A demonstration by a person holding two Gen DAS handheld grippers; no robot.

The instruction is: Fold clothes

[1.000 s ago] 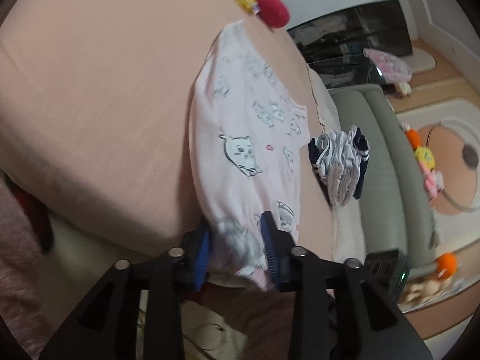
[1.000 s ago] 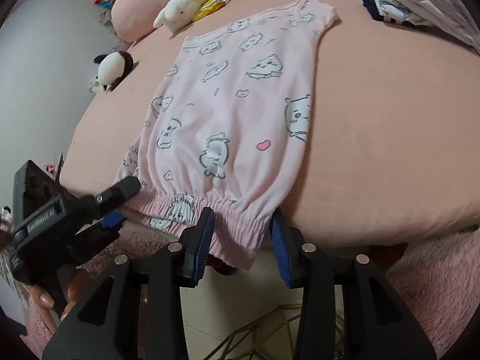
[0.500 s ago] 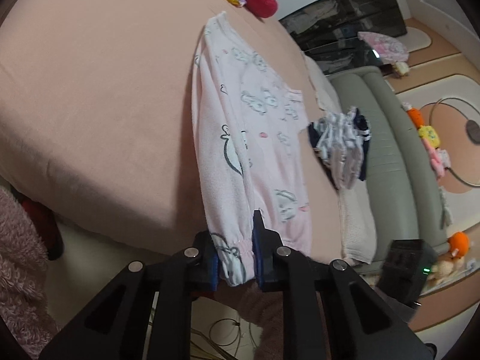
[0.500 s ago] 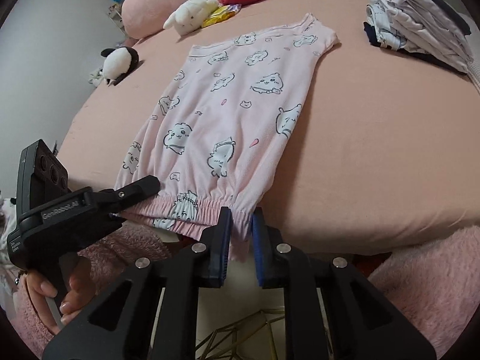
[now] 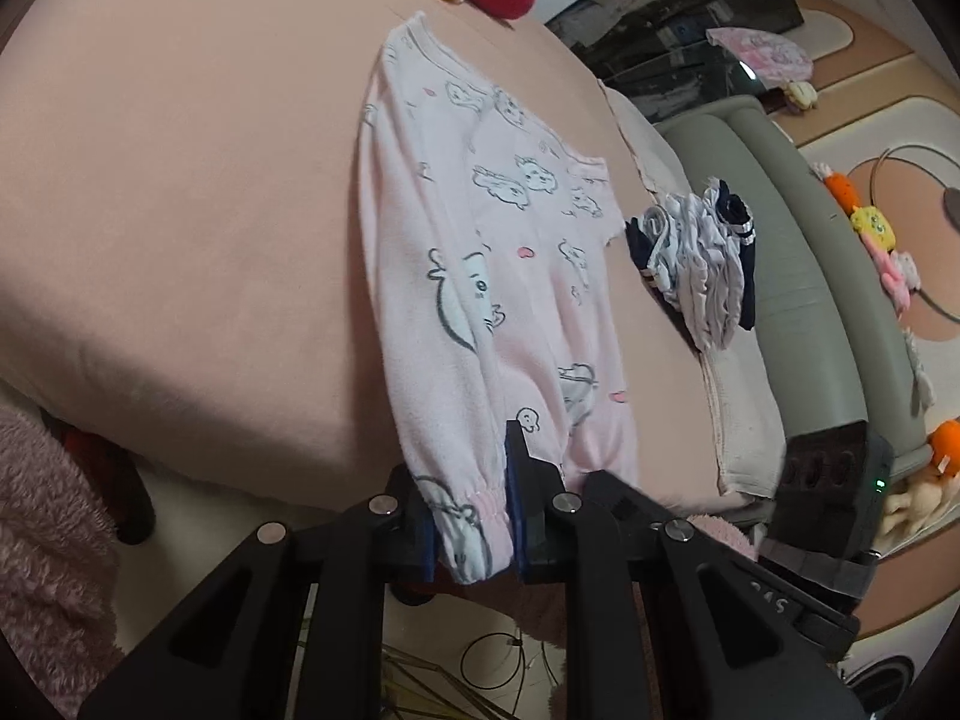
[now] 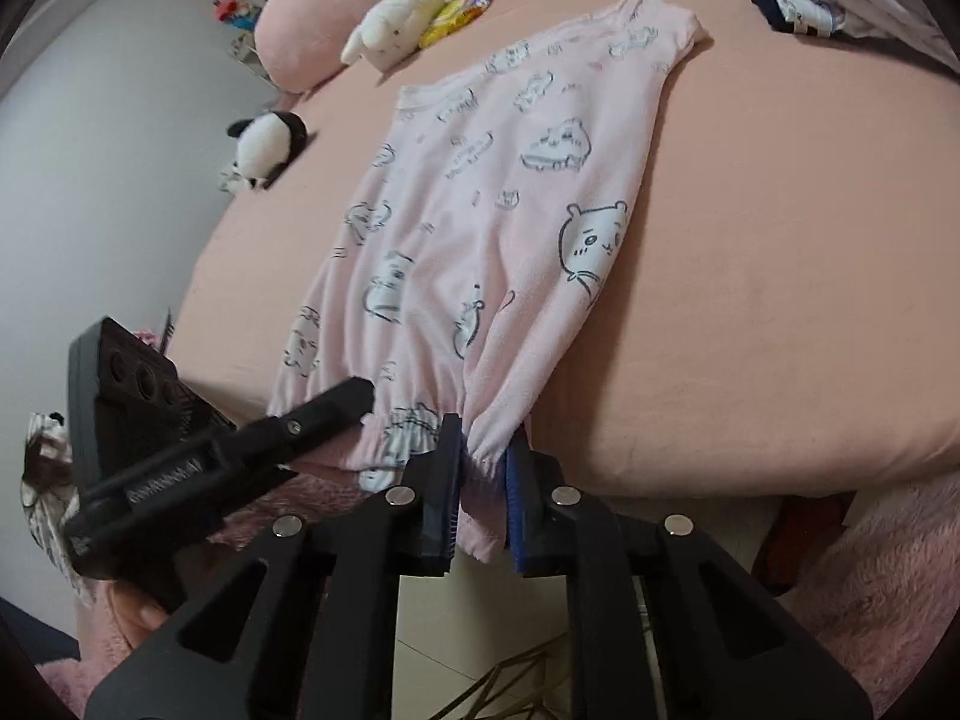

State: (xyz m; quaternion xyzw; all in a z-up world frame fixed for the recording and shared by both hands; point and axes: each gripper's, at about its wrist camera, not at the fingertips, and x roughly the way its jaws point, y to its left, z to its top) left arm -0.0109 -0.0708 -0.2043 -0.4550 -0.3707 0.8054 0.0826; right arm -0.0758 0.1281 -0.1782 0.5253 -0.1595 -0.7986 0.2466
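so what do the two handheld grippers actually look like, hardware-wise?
Both match: the left gripper and the right gripper are matte black plastic, each with two angular arms with cut-out slots, silver round screw heads along the top and blue ribbed pads inside the fingertips. In the right wrist view, the left one has a boxy black body with round holes and white lettering too blurred to read.

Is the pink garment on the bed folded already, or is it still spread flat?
Spread flat, not folded: the pink garment lies open along the bed, and only its elastic hem is pinched, by both grippers.
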